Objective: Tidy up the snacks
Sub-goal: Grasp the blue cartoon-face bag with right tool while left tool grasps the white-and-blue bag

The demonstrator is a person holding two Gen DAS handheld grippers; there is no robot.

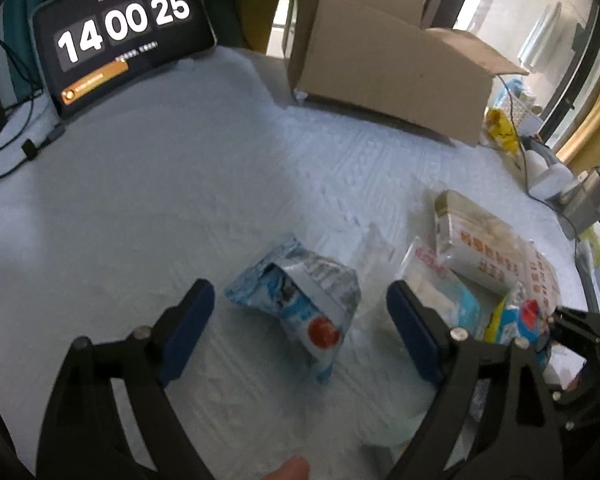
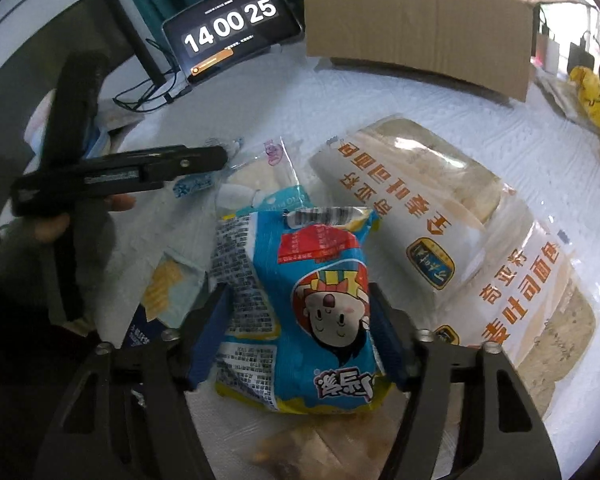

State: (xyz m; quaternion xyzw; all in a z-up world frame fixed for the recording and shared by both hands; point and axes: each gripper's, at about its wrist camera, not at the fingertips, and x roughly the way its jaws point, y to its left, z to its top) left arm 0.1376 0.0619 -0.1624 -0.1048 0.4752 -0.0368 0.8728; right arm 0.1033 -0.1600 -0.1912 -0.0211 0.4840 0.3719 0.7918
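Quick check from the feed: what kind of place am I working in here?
Probably a lived-in room at home, not a lab: a table under a white textured cloth, an open cardboard box, a tablet showing a clock, and packaged snacks such as sliced bread.

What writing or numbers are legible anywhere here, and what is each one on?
"14 00 25": tablet screen, large white digits.
Small lines around the digits and on its orange bar: too small to read.
Orange Chinese characters on the bread bags: upside down, not read reliably.
Cartoon snack bag between the right tongs: fine print blurred.
Cardboard box: no writing visible.
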